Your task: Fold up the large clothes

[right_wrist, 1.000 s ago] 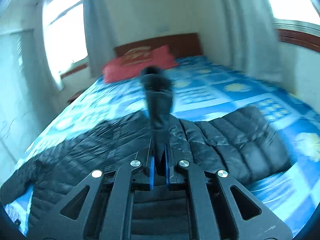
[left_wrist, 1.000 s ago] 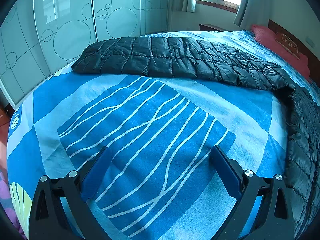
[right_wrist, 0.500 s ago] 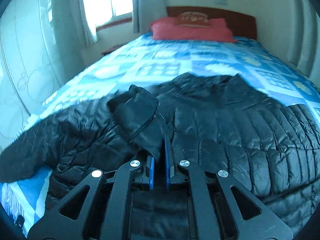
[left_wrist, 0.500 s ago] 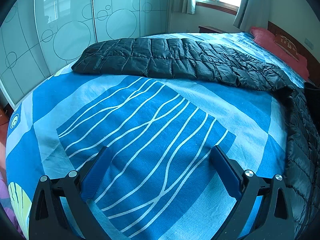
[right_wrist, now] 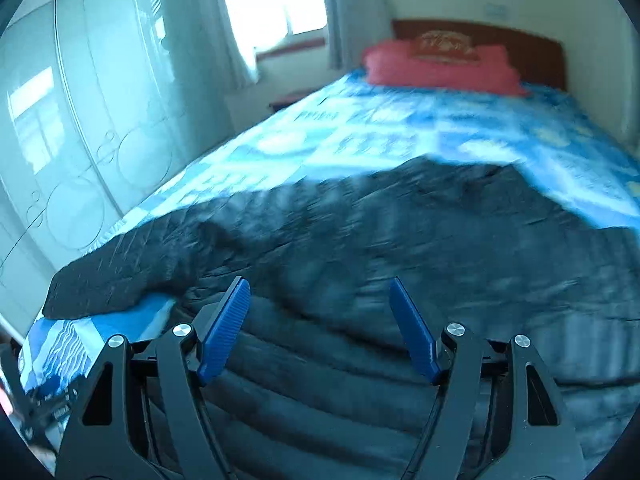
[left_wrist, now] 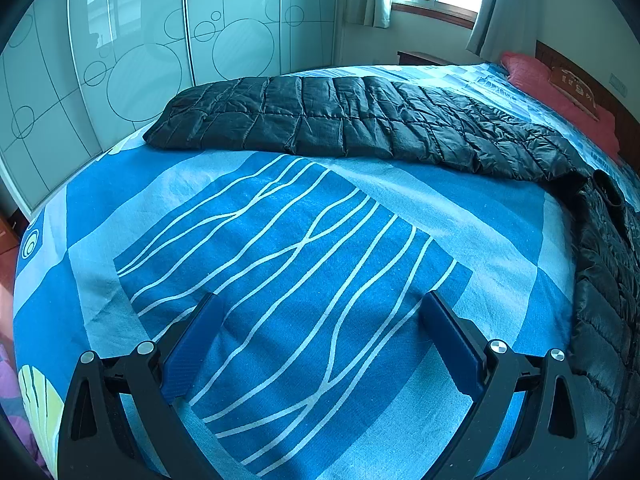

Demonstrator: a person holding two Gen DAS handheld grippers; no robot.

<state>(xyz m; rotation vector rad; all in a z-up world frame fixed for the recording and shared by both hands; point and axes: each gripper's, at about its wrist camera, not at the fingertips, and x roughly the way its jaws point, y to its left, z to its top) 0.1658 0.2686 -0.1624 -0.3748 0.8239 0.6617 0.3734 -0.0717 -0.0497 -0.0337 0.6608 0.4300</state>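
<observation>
**Both grippers empty above the black down jacket**

The right gripper (right_wrist: 320, 328) has its blue pads (right_wrist: 224, 328) apart and the jaws are opening; nothing is pinched between them. Under the gap lies the black quilted down jacket (right_wrist: 400, 248), spread across the bed, but the pads do not press on it. The picture here is smeared, so the jacket's folds are hard to read.

The left gripper (left_wrist: 320, 344) stands spread wide with nothing between its pads (left_wrist: 188, 344); it hovers over a bare stretch of the blue bedsheet (left_wrist: 280, 248) with white wavy lines. In this view the down jacket (left_wrist: 360, 124) stretches flat along the far edge of the bed and turns down the right side, well apart from the left gripper.

A red pillow (right_wrist: 440, 66) rests at the headboard (right_wrist: 532, 56). Frosted wardrobe doors (left_wrist: 120, 60) with circle patterns stand beside the bed.
</observation>
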